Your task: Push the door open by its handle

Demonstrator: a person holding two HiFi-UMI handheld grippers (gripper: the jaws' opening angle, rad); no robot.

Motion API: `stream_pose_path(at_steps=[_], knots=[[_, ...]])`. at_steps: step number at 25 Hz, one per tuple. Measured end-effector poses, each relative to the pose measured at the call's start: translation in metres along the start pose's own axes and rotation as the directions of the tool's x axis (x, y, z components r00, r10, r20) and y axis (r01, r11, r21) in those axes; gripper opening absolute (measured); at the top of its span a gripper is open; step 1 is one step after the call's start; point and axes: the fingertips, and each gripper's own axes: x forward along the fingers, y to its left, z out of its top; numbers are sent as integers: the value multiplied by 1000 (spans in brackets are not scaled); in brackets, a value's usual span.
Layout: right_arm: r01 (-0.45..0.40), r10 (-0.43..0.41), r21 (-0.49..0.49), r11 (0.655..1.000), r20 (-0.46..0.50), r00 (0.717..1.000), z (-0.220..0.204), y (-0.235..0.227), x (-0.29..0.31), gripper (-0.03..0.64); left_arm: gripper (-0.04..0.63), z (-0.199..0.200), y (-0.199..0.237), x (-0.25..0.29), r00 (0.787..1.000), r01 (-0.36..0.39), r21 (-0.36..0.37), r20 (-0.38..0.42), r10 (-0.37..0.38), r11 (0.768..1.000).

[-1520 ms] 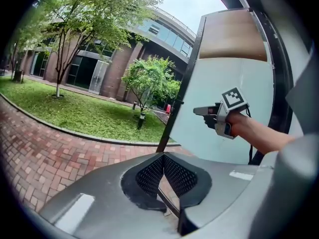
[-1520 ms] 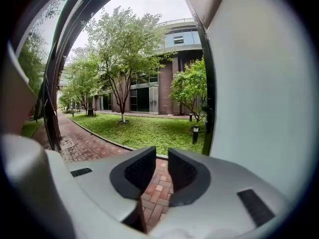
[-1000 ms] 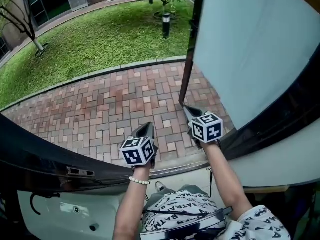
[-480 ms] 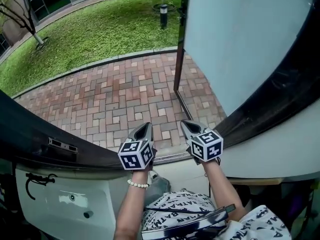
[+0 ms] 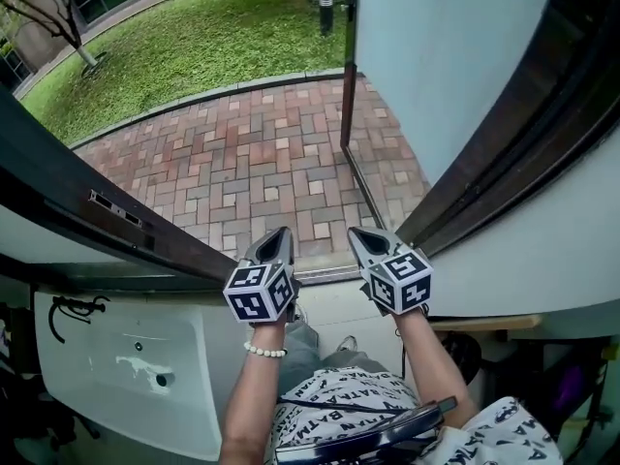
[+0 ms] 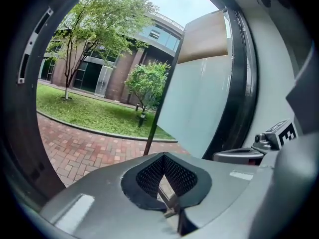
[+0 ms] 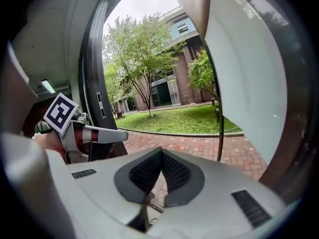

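The frosted glass door stands swung outward at the right, its dark leading edge over the brick paving. No handle shows clearly. My left gripper and right gripper hover side by side above the threshold, both shut and empty, neither touching the door. In the left gripper view the left gripper has its jaws pressed together, with the door ahead to the right. In the right gripper view the right gripper is likewise shut, the door at its right and the left gripper at its left.
A dark door frame with a strike plate runs along the left; another frame post rises at the right. Outside lie brick paving, a lawn and a lamp bollard. A person's legs stand behind the threshold.
The door's edge has drawn away from my right gripper, which was close to its bottom corner. Both grippers have come nearer together at the threshold and stayed shut.
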Motion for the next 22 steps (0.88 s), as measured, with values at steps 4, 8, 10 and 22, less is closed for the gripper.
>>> stream_pose_path(at_steps=[4,8,10,22], knots=[[-13,13,4,1000,0,1000,-16,23,-23,0,-6,-17,-14,-30,1000,1,6,-5,-1,1000],[-14,14,-7,1000,-2,1000,-23,53,-34,0,-7,-22,-17,-57,1000,15,12,8,-15,1000],[-11,11,-11,1000,1,1000,-26,66,-40,0,-7,-24,-17,-69,1000,22,13,13,-22,1000],[37,-37,23,999,15,999,-47,141,-79,0,-6,-46,-17,-151,998,53,49,32,-55,997]])
